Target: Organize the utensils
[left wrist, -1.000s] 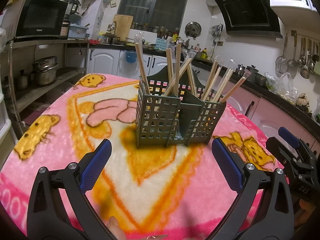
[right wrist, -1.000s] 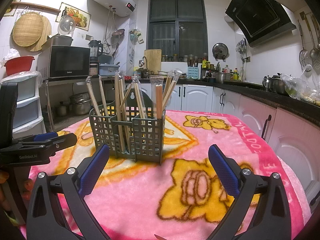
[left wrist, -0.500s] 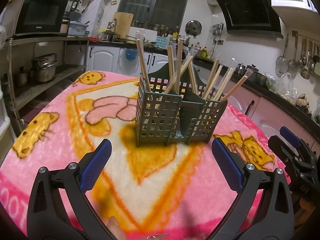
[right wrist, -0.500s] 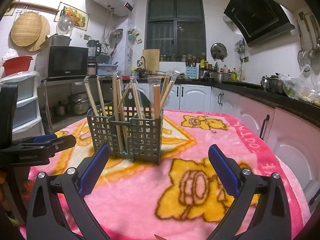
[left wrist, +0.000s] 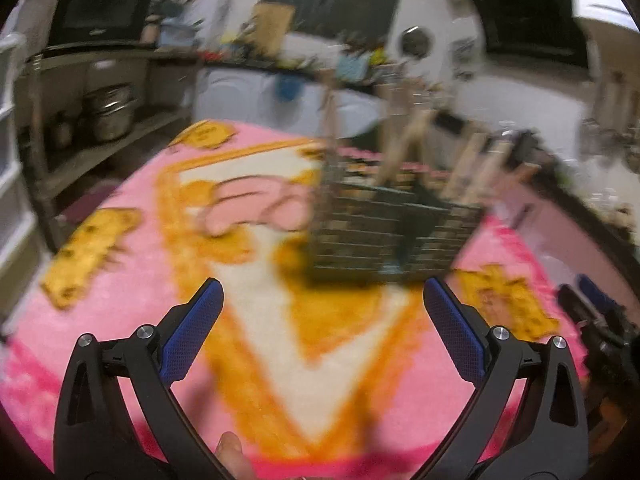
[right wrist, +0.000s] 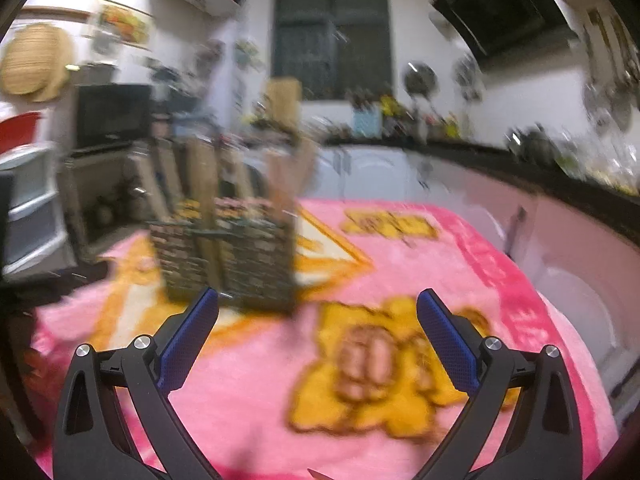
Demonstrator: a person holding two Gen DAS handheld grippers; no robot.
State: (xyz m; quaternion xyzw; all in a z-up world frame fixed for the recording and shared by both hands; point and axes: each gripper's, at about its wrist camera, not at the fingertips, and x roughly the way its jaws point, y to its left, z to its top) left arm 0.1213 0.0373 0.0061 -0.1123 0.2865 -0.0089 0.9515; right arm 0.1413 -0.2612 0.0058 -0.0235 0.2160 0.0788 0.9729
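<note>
Both views are motion-blurred. The left gripper (left wrist: 322, 300) is spread wide and empty above the pink blanket (left wrist: 120, 280) on the surface. The grey utensil caddy (left wrist: 384, 232) with chopsticks (left wrist: 404, 144) stands just ahead, slightly right. The right gripper (right wrist: 318, 308), also released, has the caddy ahead-left.
</note>
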